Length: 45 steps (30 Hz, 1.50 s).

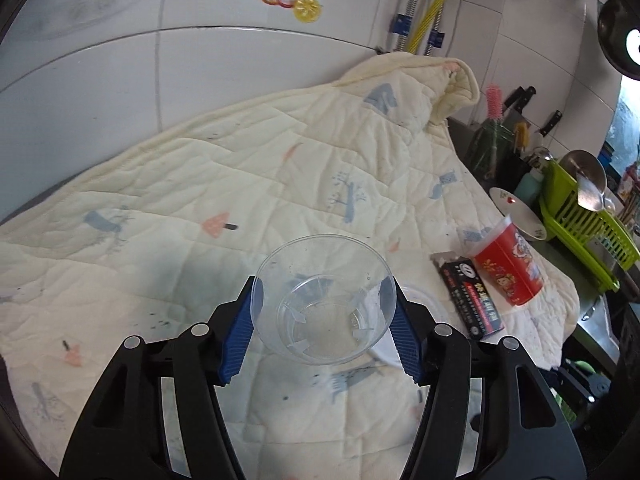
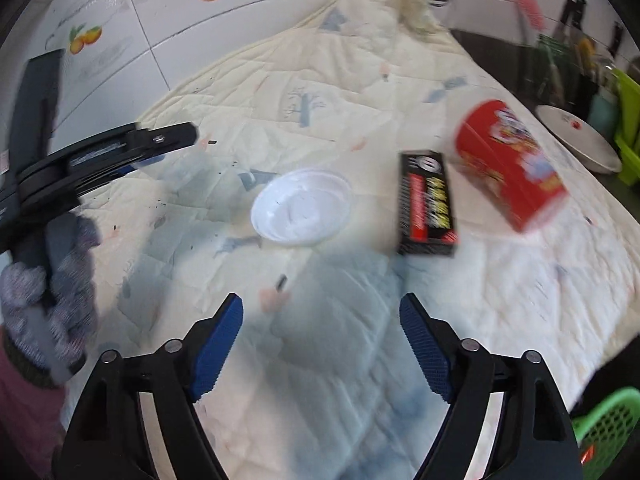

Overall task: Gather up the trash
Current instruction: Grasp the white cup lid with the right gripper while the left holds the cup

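Trash is mid-collection: the left hand-held gripper (image 1: 324,304) clamps a clear plastic cup (image 1: 324,300) above the quilt (image 1: 200,184); the right hand-held gripper (image 2: 321,320) gapes empty, probably needing to close on the white lid (image 2: 301,206) next.

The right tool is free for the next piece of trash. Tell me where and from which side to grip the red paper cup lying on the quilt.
Grip the red paper cup across its side wall at mid-length, from above. It lies tipped over on the quilt, so its round wall faces up; the black box beside it leaves room.
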Motion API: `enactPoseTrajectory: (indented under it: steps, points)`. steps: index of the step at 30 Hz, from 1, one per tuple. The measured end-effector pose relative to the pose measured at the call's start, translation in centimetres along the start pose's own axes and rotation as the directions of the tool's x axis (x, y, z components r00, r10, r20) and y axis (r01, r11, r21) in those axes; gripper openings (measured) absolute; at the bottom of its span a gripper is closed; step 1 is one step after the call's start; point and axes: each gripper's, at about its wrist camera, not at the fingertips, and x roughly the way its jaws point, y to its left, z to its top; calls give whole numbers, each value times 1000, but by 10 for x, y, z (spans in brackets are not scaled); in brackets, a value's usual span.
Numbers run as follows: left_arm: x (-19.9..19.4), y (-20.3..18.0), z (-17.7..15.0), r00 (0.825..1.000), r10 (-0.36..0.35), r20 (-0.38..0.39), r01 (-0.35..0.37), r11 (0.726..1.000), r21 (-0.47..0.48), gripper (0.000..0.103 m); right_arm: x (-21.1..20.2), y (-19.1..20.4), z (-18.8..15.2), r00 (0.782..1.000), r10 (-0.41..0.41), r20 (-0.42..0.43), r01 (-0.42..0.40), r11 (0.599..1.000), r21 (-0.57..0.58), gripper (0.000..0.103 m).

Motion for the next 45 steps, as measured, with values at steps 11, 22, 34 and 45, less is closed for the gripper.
enactPoseTrajectory:
  steps: [11, 22, 34, 45]
  points:
    - [-10, 29, -7, 1000, 25, 6, -25, 999, -33, 60, 58, 27, 40, 997, -56, -43, 52, 994, -93, 91]
    - [-9, 35, -9, 1000, 24, 5, -23, 999, -42, 60, 98, 33, 52, 991, -88, -103, 72, 986, -147, 93]
    - [-9, 36, -12, 1000, 23, -3, -23, 999, -47, 60, 100, 30, 54, 992, -85, -95, 73, 990, -124, 85]
    - [-29, 15, -25, 1000, -7, 3, 7, 1000, -23, 60, 43, 29, 23, 998, -47, -34, 44, 997, -67, 80]
